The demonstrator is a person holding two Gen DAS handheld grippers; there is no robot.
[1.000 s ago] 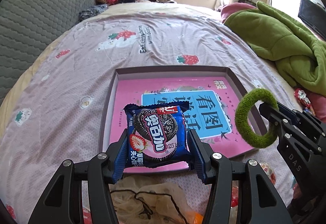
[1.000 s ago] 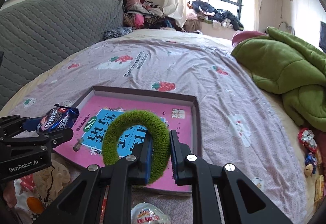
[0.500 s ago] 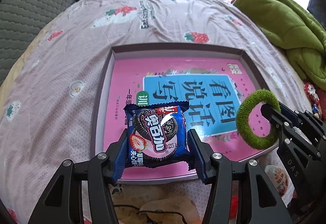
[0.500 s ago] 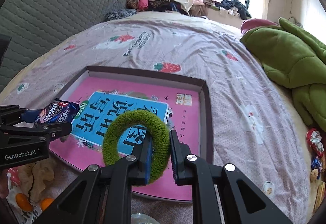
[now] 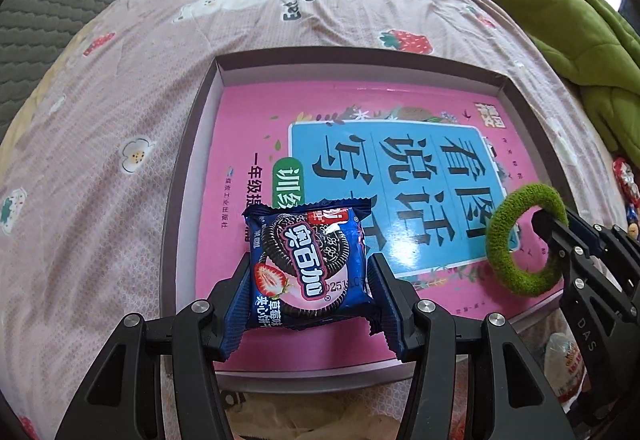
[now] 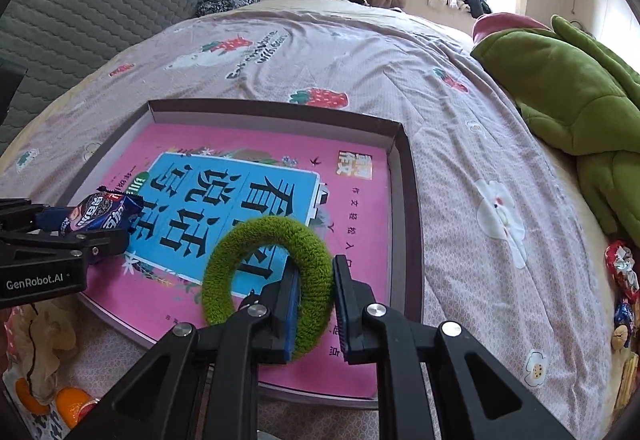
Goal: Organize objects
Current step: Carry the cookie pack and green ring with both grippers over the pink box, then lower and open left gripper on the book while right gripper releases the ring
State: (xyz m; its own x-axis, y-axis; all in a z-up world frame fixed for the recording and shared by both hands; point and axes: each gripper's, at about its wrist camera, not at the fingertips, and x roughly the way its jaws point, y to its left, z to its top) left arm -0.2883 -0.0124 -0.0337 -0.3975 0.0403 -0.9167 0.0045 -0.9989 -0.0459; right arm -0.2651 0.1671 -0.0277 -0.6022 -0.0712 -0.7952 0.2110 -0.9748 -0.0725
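Both hand-held tools over the shallow brown-walled cardboard tray (image 5: pixel 188 176) holding a pink-covered book (image 5: pixel 248 128) on the bed. The left gripper (image 5: pixel 310 280) clamps the blue foil packet of sandwich cookies (image 5: pixel 308 264) by its side edges; the right gripper (image 6: pixel 314 300) pinches one side of the fuzzy green ring (image 6: pixel 268 272). To place well, lower each item level onto bare book cover, well apart, before releasing.
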